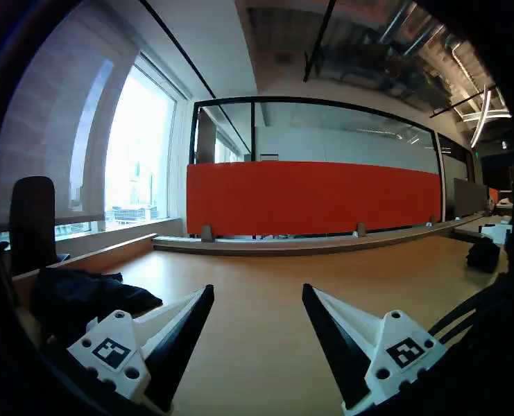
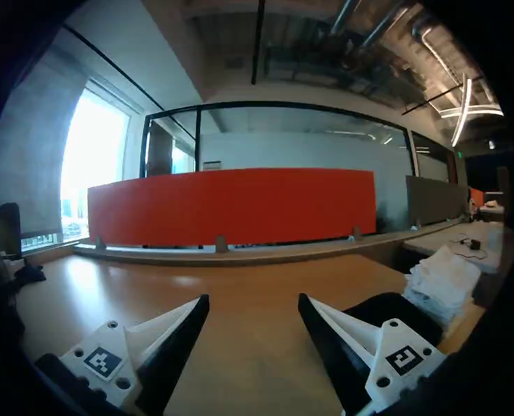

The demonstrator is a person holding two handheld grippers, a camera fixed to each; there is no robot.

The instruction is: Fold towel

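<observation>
Towel stock: a stack of white towels point(image 2: 442, 279) sits at about three o'clock in the right gripper view. It lies off the right edge of the wooden table point(image 2: 257, 284), just behind what looks like a black chair back point(image 2: 388, 308). What the stack rests on cannot be told; it appears loose, not in any bin or tray.

Right gripper point(image 2: 253, 298): fingers spread apart, nothing between them, bare tabletop beneath. Left gripper point(image 1: 257, 288): likewise released and holding nothing.

At eight o'clock in the left gripper view a dark heap point(image 1: 83, 298) lies on the table. It is cloth-like, but whether it is a towel cannot be told.

Handling assessment: such cloth is judged light, soft, limp and not fragile, and likely to sag and drag its neighbours off the stack. Recommended hold: pinch the top piece alone at its hem, one gripper to each corner.
</observation>
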